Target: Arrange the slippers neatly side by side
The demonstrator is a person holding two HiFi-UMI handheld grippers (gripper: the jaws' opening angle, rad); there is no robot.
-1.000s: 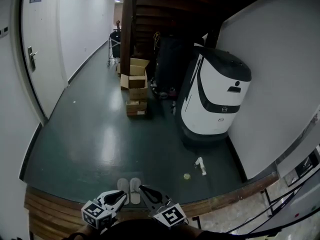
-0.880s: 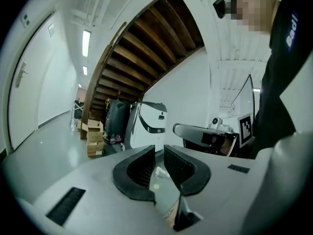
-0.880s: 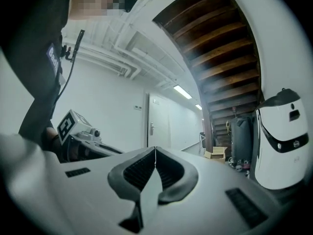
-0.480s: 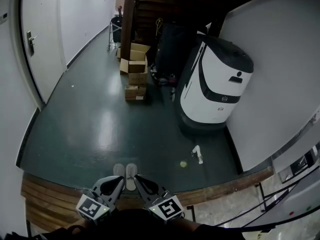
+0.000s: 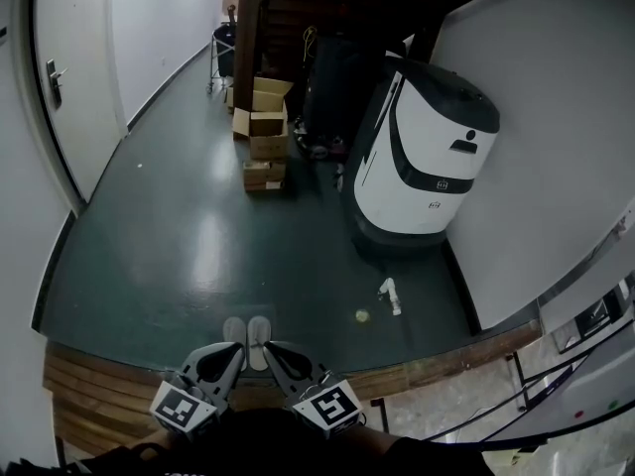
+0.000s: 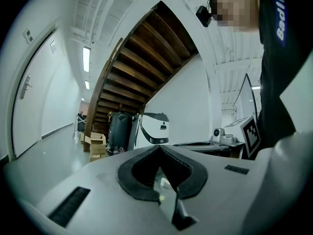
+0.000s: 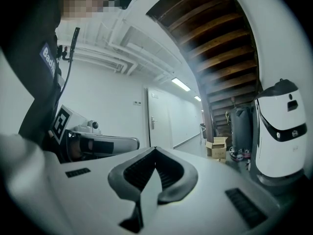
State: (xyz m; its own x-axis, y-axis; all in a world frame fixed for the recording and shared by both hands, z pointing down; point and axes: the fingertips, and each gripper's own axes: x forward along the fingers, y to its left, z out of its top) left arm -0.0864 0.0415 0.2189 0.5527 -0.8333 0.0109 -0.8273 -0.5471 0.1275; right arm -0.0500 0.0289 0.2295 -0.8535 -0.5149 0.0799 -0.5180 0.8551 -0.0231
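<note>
Shifted up-frame since earlier: pale, soft fabric slippers, twelve o'clock of left gripper and right gripper, both closed, empty. Probably light, floppy; pinch heel rims.

Dark green floor with paired slippers, cardboard boxes, white robot

Two slippers, left claw and right claw, one white robot, one door.

Slippers sit side by side, touching, on floor just past step. Left gripper and right gripper are over the step edge, just short of them. Boxes are stacked far behind, service robot right-rear by wall.
</note>
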